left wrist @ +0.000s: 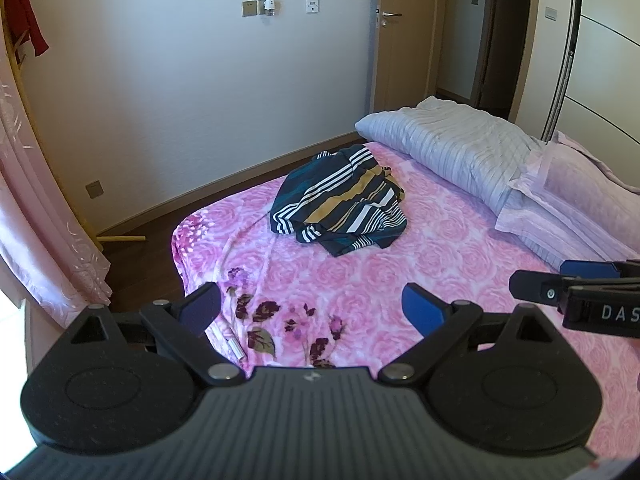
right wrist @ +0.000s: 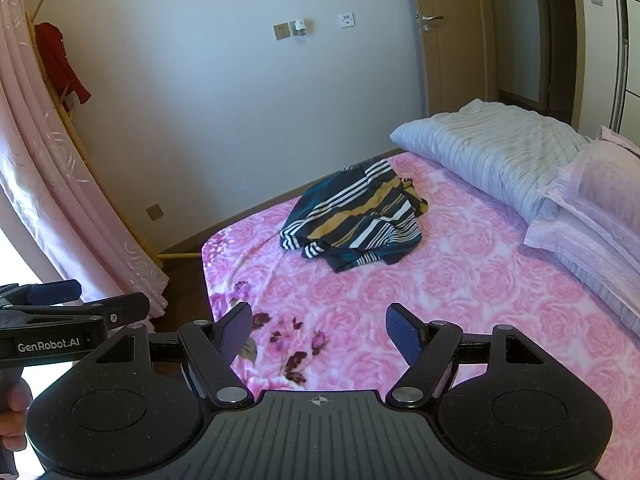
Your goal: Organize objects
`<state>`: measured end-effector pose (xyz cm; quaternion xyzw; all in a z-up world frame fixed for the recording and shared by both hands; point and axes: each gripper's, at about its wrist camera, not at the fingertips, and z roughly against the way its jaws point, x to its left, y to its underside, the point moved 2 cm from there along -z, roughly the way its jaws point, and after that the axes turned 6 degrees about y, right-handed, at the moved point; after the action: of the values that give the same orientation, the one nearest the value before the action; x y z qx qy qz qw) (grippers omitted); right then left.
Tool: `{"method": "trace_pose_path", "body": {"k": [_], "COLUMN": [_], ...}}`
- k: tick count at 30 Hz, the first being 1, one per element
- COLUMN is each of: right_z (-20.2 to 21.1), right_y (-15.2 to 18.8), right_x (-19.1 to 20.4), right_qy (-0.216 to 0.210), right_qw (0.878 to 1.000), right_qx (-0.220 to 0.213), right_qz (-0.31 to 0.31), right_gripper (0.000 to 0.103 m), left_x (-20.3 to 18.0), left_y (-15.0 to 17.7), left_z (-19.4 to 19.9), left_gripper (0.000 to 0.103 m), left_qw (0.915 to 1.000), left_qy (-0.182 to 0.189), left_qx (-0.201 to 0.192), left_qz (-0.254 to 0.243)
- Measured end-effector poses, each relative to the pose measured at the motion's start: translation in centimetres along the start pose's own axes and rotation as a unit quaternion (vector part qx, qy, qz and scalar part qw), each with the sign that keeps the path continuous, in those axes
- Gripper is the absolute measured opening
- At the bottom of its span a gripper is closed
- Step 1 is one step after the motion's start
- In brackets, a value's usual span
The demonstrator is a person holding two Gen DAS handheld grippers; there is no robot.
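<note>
A crumpled dark garment with white, teal and mustard stripes lies on the far part of the pink rose-patterned bed. It also shows in the right wrist view. My left gripper is open and empty, held above the near end of the bed, well short of the garment. My right gripper is open and empty, beside the left one and equally far from the garment. The right gripper's tip shows at the right edge of the left wrist view, and the left gripper's tip shows at the left of the right wrist view.
A folded grey striped quilt and a pink pillow lie at the bed's head on the right. A pink curtain and a wooden rack with a red garment stand left. A door is behind the bed.
</note>
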<state>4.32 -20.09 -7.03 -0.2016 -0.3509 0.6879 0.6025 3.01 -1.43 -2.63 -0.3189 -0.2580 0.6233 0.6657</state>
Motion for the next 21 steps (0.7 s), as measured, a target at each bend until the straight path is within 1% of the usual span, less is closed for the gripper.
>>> {"method": "trace_pose_path", "body": {"k": [6,14,21], "right_z": [0.1,-0.7,-1.8], "right_y": [0.2,0.0,-0.4], "right_x": [-0.3,-0.2,-0.2], "right_qy": [-0.003,-0.010,-0.012], "right_qw": [1.000,1.000,1.000], "right_qx": [0.001,0.009,0.019], "right_qz": [-0.001,0.002,-0.002], "right_gripper": [0.071,0.071,0.071], "left_x": [-0.2,0.6,1.1], "left_y": [0.0,-0.3,-0.6], "left_z": [-0.1,-0.4,-1.2], "left_gripper": [0.095,0.095,0.095], "left_qw": [1.0000,0.9999,0.9996], "left_qy": [-0.001,-0.005,-0.002], "left_qx": [0.003,0.011,0.026], "left_qz": [-0.001,0.005,0.012]}}
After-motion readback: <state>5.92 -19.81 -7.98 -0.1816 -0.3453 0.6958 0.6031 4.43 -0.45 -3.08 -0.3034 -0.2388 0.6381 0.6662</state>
